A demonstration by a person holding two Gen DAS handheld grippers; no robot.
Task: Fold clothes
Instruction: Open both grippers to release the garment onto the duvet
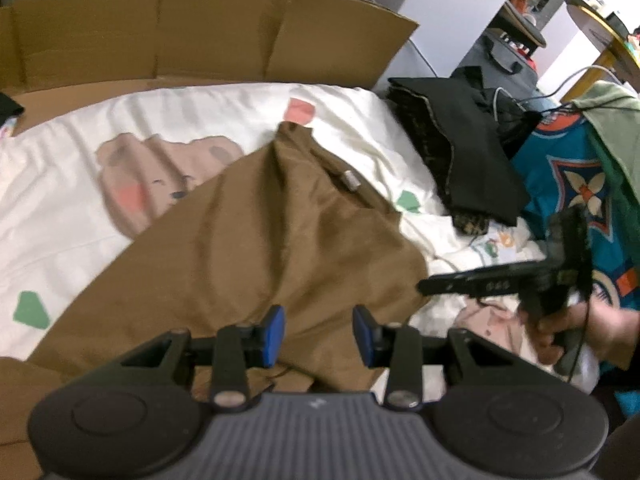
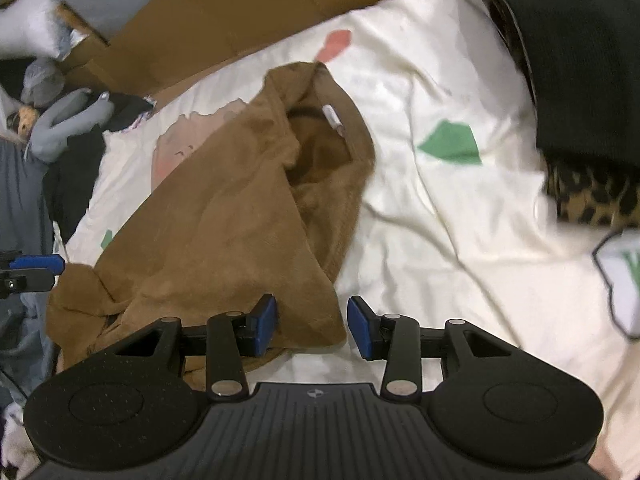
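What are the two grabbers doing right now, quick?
Left gripper: open, holding nothing, above the brown shirt.
Right gripper: open, holding nothing, at the shirt's edge.

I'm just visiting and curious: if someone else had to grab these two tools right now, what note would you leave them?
Left hand-held gripper: open, empty, above the brown shirt.
Right hand-held gripper: open, empty, at the shirt's near right edge.
The shirt lies crumpled on the cream bedsheet, collar and neck label at the far end.
A stack of dark folded clothes sits at the bed's right edge.
Done: nothing visible on this shirt.
Left: spread it flat, fold it, probably add it to the stack.
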